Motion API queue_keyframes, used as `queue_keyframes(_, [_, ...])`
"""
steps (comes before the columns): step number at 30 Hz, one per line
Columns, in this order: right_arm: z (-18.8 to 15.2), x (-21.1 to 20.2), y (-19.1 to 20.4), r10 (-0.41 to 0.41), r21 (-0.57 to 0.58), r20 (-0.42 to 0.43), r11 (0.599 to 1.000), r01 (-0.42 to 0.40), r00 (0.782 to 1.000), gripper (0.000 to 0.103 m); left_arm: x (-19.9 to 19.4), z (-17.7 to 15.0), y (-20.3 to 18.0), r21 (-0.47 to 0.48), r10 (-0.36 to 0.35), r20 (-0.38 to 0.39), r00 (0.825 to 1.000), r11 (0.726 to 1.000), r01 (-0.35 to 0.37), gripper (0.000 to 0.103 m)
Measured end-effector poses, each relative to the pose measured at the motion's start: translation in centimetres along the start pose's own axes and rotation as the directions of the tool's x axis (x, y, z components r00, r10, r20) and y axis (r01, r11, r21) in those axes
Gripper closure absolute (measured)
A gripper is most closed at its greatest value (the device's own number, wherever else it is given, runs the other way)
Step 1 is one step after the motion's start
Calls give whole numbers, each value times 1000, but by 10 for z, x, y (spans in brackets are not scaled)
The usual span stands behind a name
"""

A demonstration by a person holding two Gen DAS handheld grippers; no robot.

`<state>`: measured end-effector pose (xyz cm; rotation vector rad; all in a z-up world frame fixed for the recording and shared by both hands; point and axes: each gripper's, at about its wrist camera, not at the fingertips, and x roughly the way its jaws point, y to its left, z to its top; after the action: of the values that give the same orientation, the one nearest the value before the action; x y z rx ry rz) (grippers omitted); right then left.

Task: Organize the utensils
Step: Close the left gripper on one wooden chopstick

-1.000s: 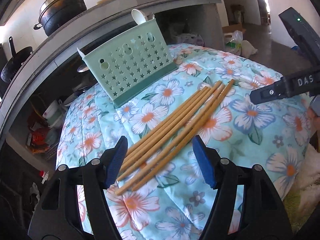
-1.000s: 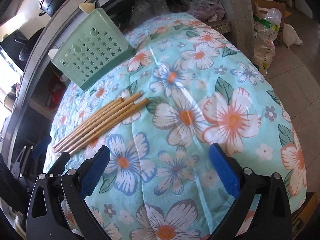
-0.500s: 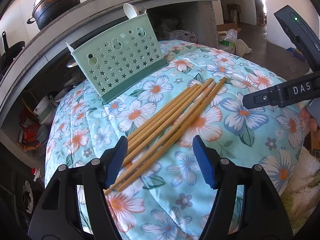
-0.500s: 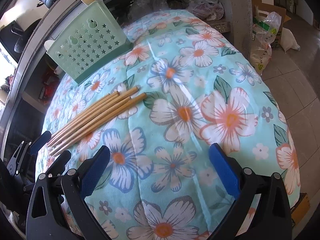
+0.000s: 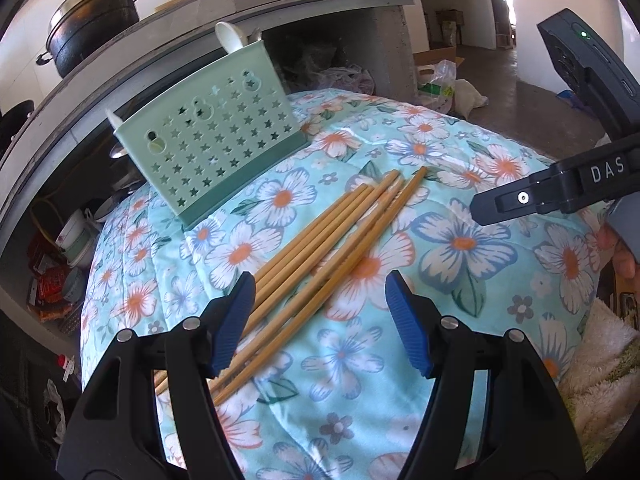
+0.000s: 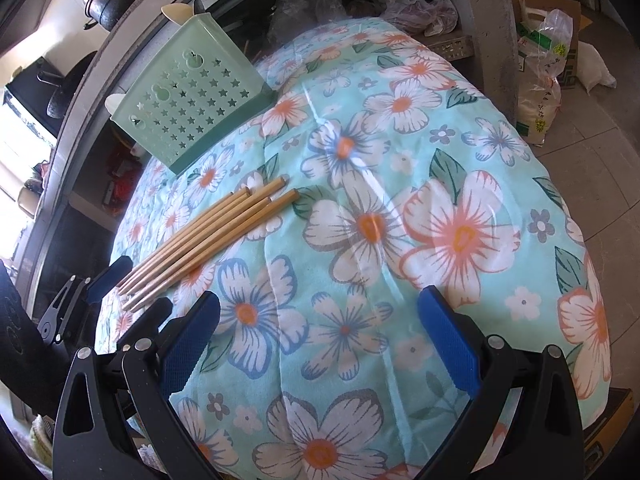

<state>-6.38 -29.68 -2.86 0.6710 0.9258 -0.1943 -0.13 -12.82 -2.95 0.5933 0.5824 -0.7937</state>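
Note:
Several wooden chopsticks [image 5: 320,248] lie in a loose bundle on the floral cloth [image 5: 460,248]; they also show in the right wrist view [image 6: 208,236]. A green star-holed utensil holder [image 5: 216,148] stands behind them, with a white spoon [image 5: 230,36] in it; the holder also shows in the right wrist view [image 6: 192,96]. My left gripper [image 5: 320,320] is open, its jaws either side of the chopsticks' near ends, just above them. My right gripper [image 6: 316,344] is open and empty over bare cloth, to the right of the chopsticks.
A concrete shelf [image 5: 280,0] with a black pot [image 5: 92,20] runs behind the holder. Bowls and clutter [image 5: 76,240] sit under it at the left. Plastic bags [image 6: 540,64] and a box stand on the floor at the right. The right gripper's body [image 5: 560,188] reaches in from the right.
My left gripper has moved forward along the chopsticks, so its jaws now straddle their near ends. My right gripper has shifted slightly; both stay open.

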Motion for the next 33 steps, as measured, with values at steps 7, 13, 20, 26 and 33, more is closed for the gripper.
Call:
queue_keyframes(7, [3, -5, -18, 109, 96, 11, 989, -110, 994, 6, 13, 6, -27, 155, 41, -12, 999, 987, -39, 53])
queue_keyframes(13, [3, -5, -16, 105, 90, 6, 990, -105, 994, 6, 26, 8, -37, 248, 48, -32, 998, 968, -39, 71])
queue_keyframes(20, [3, -5, -16, 106, 91, 6, 990, -107, 994, 6, 34, 9, -40, 306, 75, -32, 997, 950, -62, 91])
queue_keyframes(26, [4, -6, -17, 104, 97, 10, 990, -104, 995, 6, 25, 3, -41, 322, 81, -34, 996, 945, -65, 95])
queue_keyframes(33, [4, -6, -20, 119, 118, 10, 986, -120, 993, 6, 6, -7, -28, 263, 59, -123, 991, 964, -25, 98])
